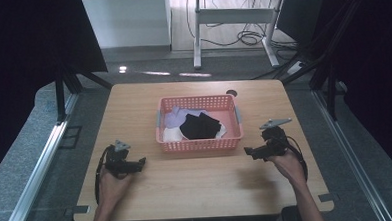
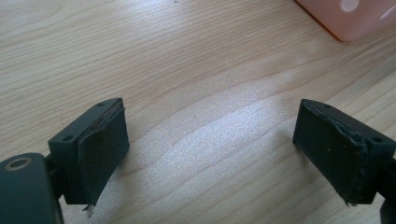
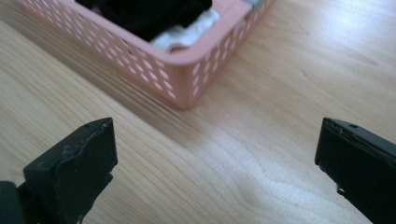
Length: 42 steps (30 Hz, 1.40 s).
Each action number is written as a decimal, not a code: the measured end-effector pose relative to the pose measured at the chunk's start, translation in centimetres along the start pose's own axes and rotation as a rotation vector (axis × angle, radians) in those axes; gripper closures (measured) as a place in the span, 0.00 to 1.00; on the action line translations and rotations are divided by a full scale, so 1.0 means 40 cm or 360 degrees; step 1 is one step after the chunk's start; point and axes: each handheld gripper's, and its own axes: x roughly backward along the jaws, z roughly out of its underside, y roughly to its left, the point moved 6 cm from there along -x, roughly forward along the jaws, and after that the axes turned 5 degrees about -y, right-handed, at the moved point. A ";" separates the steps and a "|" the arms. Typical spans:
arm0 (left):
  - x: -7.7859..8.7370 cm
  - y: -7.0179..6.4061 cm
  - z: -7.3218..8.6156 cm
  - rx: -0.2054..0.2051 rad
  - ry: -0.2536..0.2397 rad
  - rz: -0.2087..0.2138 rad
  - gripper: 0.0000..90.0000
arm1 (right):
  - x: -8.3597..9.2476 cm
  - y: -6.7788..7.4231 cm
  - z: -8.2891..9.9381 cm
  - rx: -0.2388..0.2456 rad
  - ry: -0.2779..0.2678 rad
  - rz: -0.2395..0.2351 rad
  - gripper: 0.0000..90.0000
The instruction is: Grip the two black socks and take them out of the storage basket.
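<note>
A pink perforated basket sits at the middle of the wooden table. In it lie a black cloth, a lilac cloth and a white cloth. My left gripper rests low over the table, left of the basket's front, and is open with bare wood between its jaws. My right gripper is just right of the basket's front corner, open and empty. The basket corner lies ahead of it, with the black cloth and white cloth inside.
A dark round hole marks the tabletop behind the basket. Black frame posts stand at both sides of the table. A white desk frame and cables lie on the floor beyond. A basket corner sits at the top right.
</note>
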 end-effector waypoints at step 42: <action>0.000 0.000 0.000 0.0000 -0.0003 0.0000 0.11 | -0.232 0.097 -0.312 -0.0005 0.0170 -0.0249 0.36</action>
